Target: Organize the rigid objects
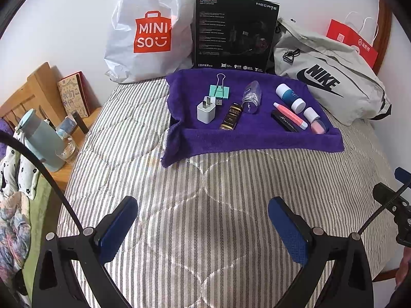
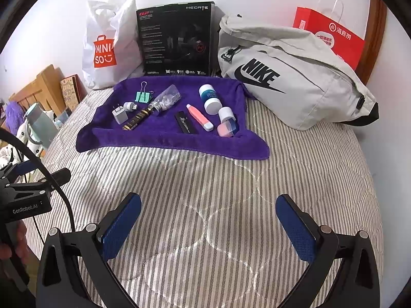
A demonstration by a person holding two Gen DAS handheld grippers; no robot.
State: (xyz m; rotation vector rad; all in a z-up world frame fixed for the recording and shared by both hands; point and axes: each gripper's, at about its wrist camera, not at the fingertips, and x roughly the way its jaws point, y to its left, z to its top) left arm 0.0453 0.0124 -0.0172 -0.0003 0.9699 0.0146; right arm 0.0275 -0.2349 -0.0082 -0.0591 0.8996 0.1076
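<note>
Striped bed (image 1: 205,192) carries purple towel (image 1: 257,141), Miniso bag (image 1: 151,30), black box (image 1: 233,30), Nike bag (image 1: 328,84)

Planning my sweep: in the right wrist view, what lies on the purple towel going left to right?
white charger → green binder clip → clear pill bottle → black Horizon tube → pink tube → pink-and-blue jar.

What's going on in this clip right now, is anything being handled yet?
Nothing is held. The left gripper and right gripper both hover open over the striped bedspread, short of the purple towel. On the towel lie a white charger, a green binder clip, a clear bottle, a pink tube and other small items, all untouched.
</note>
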